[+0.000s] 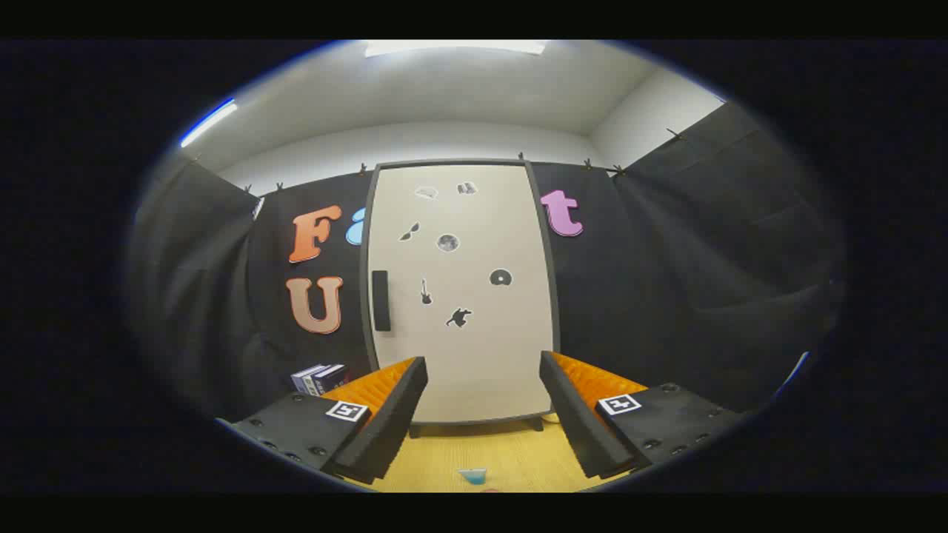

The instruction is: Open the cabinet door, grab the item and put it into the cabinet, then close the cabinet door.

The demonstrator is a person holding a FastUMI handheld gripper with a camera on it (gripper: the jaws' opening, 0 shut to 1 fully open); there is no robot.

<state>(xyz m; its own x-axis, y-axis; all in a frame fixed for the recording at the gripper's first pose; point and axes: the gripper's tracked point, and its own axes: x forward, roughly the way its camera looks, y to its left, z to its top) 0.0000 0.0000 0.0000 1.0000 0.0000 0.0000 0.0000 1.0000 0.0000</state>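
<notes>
A tall white cabinet with a dark frame stands straight ahead on the wooden table, its door shut. The door carries several small dark stickers and a black handle along its left edge. A small purple and white box lies on the table to the left of the cabinet's foot, beyond my left finger. My gripper is open, with only the lower part of the door showing in the gap between its fingers. It hangs well short of the cabinet.
The wooden table runs from under the fingers to the cabinet's feet. A small blue mark sits on it close below the gripper. Black cloth walls enclose the booth on the left, back and right.
</notes>
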